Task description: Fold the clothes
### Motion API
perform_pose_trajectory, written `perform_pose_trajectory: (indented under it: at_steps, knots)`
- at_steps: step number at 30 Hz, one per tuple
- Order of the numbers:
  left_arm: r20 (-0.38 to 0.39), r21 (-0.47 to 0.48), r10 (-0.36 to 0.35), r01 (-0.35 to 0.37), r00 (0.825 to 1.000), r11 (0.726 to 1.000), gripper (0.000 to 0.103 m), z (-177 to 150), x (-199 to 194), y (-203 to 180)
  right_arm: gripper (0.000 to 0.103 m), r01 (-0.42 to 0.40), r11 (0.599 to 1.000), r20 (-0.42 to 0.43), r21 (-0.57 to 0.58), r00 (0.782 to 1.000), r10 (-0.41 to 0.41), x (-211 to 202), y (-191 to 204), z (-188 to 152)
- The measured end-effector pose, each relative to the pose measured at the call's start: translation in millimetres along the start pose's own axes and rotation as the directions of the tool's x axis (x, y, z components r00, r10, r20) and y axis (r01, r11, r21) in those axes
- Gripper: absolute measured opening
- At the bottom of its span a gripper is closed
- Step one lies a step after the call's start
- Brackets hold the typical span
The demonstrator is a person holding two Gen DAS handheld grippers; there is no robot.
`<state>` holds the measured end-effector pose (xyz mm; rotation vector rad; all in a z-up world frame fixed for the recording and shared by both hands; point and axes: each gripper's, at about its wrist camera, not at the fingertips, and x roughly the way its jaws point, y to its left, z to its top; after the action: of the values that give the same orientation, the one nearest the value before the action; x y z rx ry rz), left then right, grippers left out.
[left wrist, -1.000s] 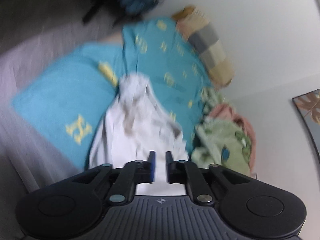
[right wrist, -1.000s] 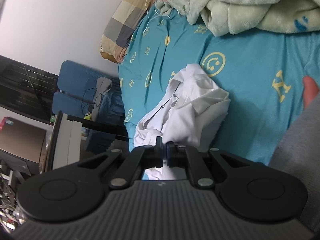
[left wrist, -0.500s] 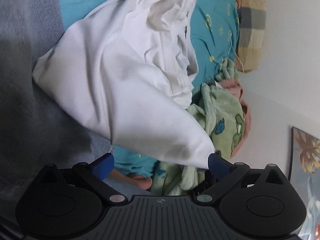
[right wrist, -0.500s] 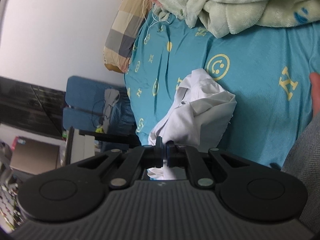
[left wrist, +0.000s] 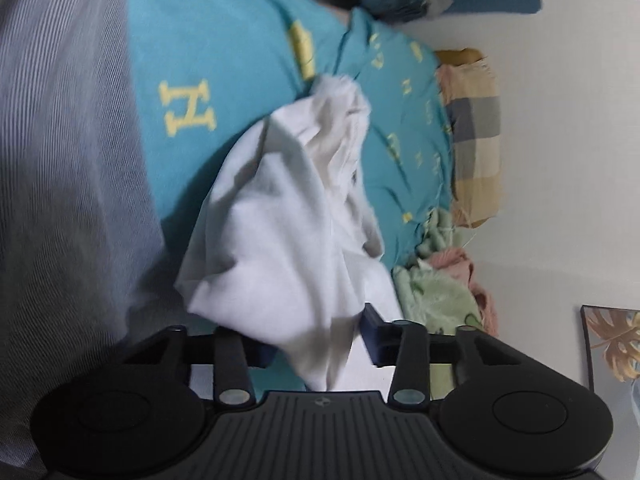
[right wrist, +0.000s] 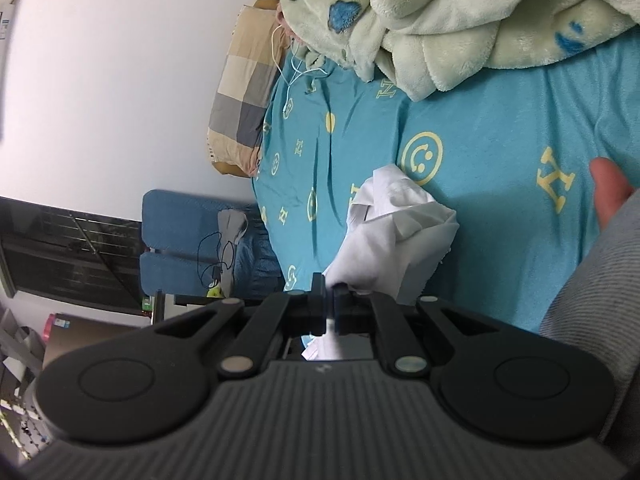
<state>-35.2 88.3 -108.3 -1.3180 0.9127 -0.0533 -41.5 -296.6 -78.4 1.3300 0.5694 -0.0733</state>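
A white shirt [left wrist: 288,240] hangs bunched in the air above a bed with a teal sheet [left wrist: 224,60] printed in yellow letters and smiley faces. It is lifted off the bed, probably so that it can be shaken out and its edges found before any fold is made.

The right gripper [right wrist: 329,308] has its two fingers pressed together on a fold of the white cloth at the shirt's near end. From that pinch the fabric rises away in a crumpled heap [right wrist: 396,232], its far end seemingly brushing the sheet, with what looks like the collar showing near its top.

The left gripper [left wrist: 316,344] has just been closing, with a hanging corner of the shirt between its fingers. The gap is still clear on the right side, where the blue pad [left wrist: 370,334] stands apart from the cloth. The left pad is hidden behind the fabric, so a firm grip cannot be confirmed. This looks like a second hold being taken so the shirt can be stretched between both hands.

A person's grey trouser leg [left wrist: 68,200] fills the left of the left view. A pale green fleece blanket [right wrist: 460,12] lies heaped at the far right side of the bed, and a checked pillow [right wrist: 244,100] rests at the far end by the white wall. The shirt is still wholly unfolded.
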Motion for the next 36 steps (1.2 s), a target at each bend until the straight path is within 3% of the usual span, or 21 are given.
perform_pose_trajectory:
  at_steps: [1, 3, 8, 12, 16, 21, 26, 29, 30, 31, 34, 36]
  knots:
    - [0.021, 0.023, -0.015, 0.014, 1.000, 1.000, 0.016, 0, -5, -4, 0.007, 0.000, 1.000, -0.003, -0.004, 1.000, 0.000, -1, 1, -1]
    - [0.036, 0.053, -0.030, 0.029, 0.999, 0.998, 0.013, 2, -15, -13, 0.007, -0.001, 1.000, -0.009, -0.011, 1.000, 0.001, -3, 2, -4]
    - [0.042, 0.128, -0.023, 0.017, 0.999, 0.992, 0.012, 16, -29, -49, 0.007, -0.008, 0.999, -0.016, -0.038, 1.000, 0.007, -2, 11, -5]
    - [0.036, 0.176, 0.025, -0.031, 0.999, 0.984, 0.012, 40, -13, -88, 0.007, 0.008, 0.998, -0.012, -0.056, 1.000, -0.009, 27, 28, 5]
    - [0.028, 0.223, 0.092, -0.096, 0.995, 0.970, 0.012, 77, 30, -127, 0.007, 0.017, 0.998, -0.006, -0.064, 1.000, -0.017, 71, 49, 22]
    - [-0.001, 0.323, 0.200, -0.189, 0.980, 0.928, 0.012, 118, 101, -156, 0.007, 0.070, 0.996, -0.004, -0.063, 0.998, -0.070, 138, 61, 44]
    - [-0.042, 0.434, 0.299, -0.252, 0.953, 0.865, 0.013, 152, 191, -149, 0.007, 0.142, 0.988, -0.018, -0.060, 0.990, -0.143, 203, 40, 61]
    - [-0.056, 0.457, 0.311, -0.253, 0.949, 0.853, 0.014, 165, 229, -131, 0.007, 0.200, 0.975, -0.039, -0.096, 0.978, -0.205, 237, 23, 68]
    - [-0.053, 0.489, 0.326, -0.260, 0.944, 0.833, 0.015, 166, 240, -126, 0.007, 0.221, 0.969, -0.045, -0.113, 0.973, -0.228, 247, 18, 71]
    - [-0.048, 0.525, 0.338, -0.264, 0.940, 0.809, 0.015, 166, 249, -123, 0.007, 0.234, 0.966, -0.057, -0.112, 0.969, -0.241, 255, 12, 73]
    - [-0.050, 0.544, 0.342, -0.261, 0.938, 0.797, 0.015, 168, 258, -115, 0.007, 0.260, 0.958, -0.066, -0.120, 0.961, -0.269, 270, 5, 76]
    - [-0.048, 0.581, 0.344, -0.254, 0.938, 0.773, 0.015, 167, 258, -117, 0.007, 0.274, 0.951, -0.060, -0.145, 0.957, -0.285, 275, 7, 76]
